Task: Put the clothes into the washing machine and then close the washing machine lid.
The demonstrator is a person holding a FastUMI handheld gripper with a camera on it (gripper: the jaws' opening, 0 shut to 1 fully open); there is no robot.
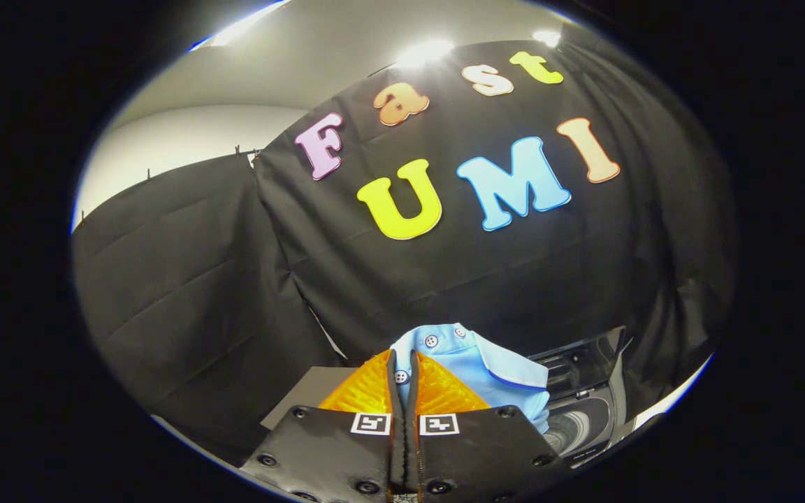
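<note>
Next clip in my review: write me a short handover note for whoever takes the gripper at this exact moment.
Gripper: fingers shut on the light blue polo shirt with white buttons, held up in the air; its collar bunches just ahead of the fingertips.
Dark top-loading washing machine: below and to the right of the fingers, lid raised, drum opening visible.
Done: shirt picked up.
Left: carry it over the drum, release it inside, then close the lid.

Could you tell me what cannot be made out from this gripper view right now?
- Most of the light blue shirt, pinched in the gripper: the fingers cover its lower part.
- Washing machine drum contents: shirt and fingers hide most of the opening.
- Lid: partly behind the shirt; its hinge is unclear.
</note>
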